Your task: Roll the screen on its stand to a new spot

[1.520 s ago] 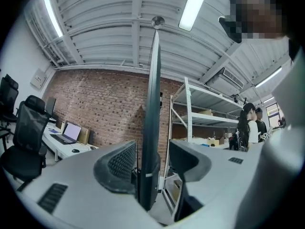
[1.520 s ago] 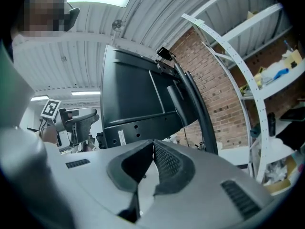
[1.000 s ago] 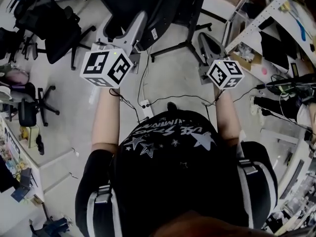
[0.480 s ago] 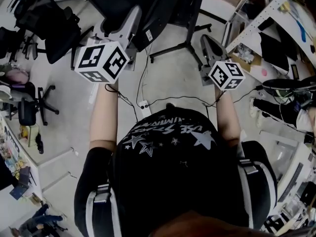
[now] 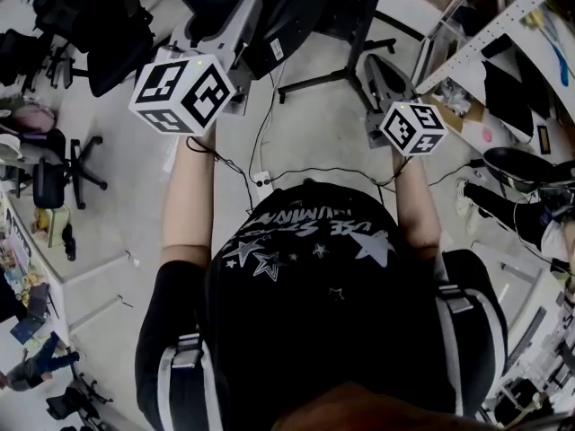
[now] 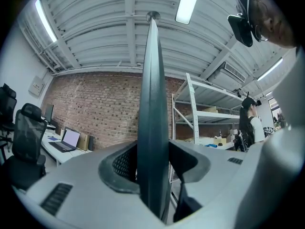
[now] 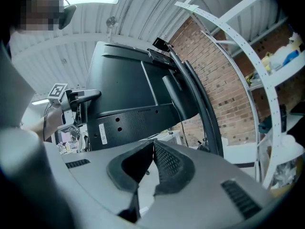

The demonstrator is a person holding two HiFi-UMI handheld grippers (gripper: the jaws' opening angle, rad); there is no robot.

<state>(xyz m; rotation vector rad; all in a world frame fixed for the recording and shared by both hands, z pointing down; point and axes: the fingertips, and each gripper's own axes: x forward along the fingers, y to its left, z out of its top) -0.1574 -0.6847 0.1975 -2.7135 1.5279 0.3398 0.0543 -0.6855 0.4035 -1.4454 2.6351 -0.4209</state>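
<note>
While its jaws close, the left gripper (image 6: 155,156) has the thin upright edge of the screen (image 6: 152,80) between its pads, a slight gap showing low on the right side. Right gripper (image 7: 151,149) is pressed together and empty, near the stand (image 5: 362,25). Screen stands on the floor (image 5: 314,133) ahead of the person (image 5: 314,312). White label (image 7: 101,128) on its back is too small to read.

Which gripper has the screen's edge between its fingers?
The left gripper: the edge of the screen stands between its fingers, which are closing. The right gripper has its fingers together on nothing, with the screen off ahead of it.
</note>
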